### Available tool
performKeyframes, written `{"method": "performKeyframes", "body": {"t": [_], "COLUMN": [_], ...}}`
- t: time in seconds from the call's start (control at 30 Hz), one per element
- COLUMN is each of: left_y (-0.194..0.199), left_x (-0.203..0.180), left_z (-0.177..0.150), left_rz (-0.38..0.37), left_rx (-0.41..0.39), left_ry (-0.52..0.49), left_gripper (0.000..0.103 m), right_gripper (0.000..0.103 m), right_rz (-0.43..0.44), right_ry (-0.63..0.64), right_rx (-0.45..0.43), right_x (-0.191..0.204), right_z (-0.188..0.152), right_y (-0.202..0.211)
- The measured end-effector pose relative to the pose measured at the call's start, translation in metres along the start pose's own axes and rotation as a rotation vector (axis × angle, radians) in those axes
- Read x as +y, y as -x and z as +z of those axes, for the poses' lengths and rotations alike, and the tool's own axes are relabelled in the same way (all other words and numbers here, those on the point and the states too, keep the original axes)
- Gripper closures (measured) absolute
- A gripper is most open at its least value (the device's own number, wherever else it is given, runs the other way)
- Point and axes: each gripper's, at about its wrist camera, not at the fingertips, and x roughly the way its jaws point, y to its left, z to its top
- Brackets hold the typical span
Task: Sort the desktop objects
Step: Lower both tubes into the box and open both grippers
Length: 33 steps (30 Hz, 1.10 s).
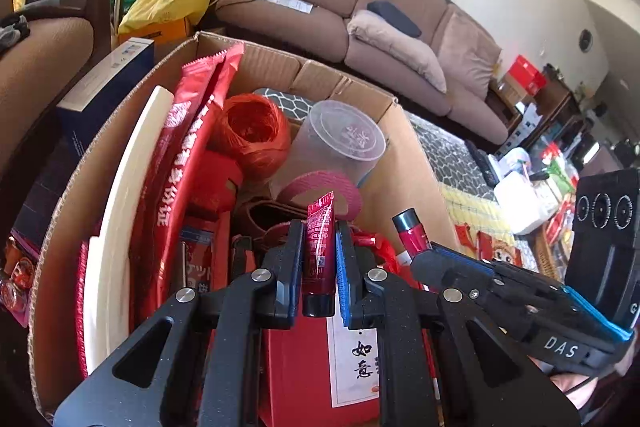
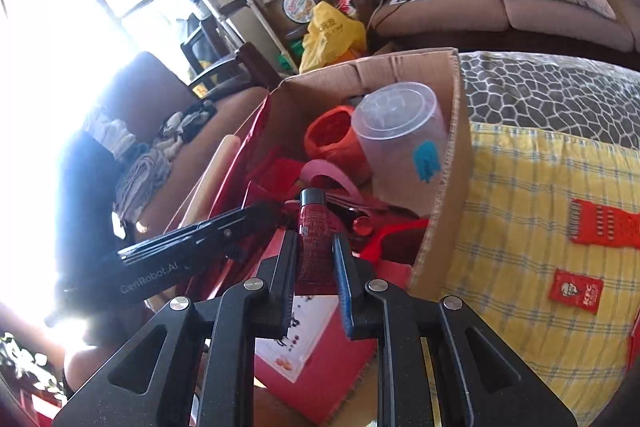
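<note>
Left gripper (image 1: 320,259) clamped on a red tube (image 1: 319,254), cap toward the camera, above the cardboard box (image 1: 404,163). Right gripper (image 2: 314,255) clamped on a second red tube (image 2: 313,227), black cap pointing away, also over the box. Inside the box: red twine ball (image 1: 250,131), clear plastic cup (image 1: 340,143), pink tape roll (image 1: 320,187). Beside the box on the yellow cloth (image 2: 520,227): red grater (image 2: 604,225).
</note>
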Motion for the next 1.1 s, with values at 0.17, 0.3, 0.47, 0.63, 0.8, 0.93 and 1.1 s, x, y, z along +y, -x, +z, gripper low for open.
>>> {"method": "performKeyframes", "body": {"t": [0.17, 0.3, 0.47, 0.63, 0.8, 0.93, 1.1], "left_y": [0.003, 0.004, 0.004, 0.005, 0.003, -0.003, -0.01], "left_x": [0.014, 0.02, 0.023, 0.026, 0.025, 0.017, 0.009], "left_z": [0.007, 0.014, 0.017, 0.017, 0.017, 0.019, 0.019], "left_rz": [-0.001, -0.011, -0.025, -0.037, -0.055, -0.06, -0.06], "left_rx": [-0.012, -0.02, -0.02, -0.019, -0.01, -0.001, 0.017], "left_ry": [0.043, 0.064, 0.079, 0.087, 0.089, 0.076, 0.076], "left_gripper": [0.089, 0.089, 0.089, 0.089, 0.089, 0.089, 0.074], "right_gripper": [0.086, 0.086, 0.086, 0.088, 0.088, 0.088, 0.087], "right_rz": [-0.043, -0.097, -0.136, -0.153, -0.126, -0.156, -0.151], "right_ry": [0.113, 0.217, 0.34, 0.388, 0.3, 0.254, 0.186], "right_rx": [0.105, 0.232, 0.375, 0.469, 0.436, 0.365, 0.248], "right_x": [0.014, 0.02, 0.028, 0.029, 0.02, 0.016, 0.014], "right_z": [0.026, 0.047, 0.052, 0.048, 0.055, 0.055, 0.047], "right_y": [-0.016, -0.036, -0.063, -0.084, -0.079, -0.062, -0.027]}}
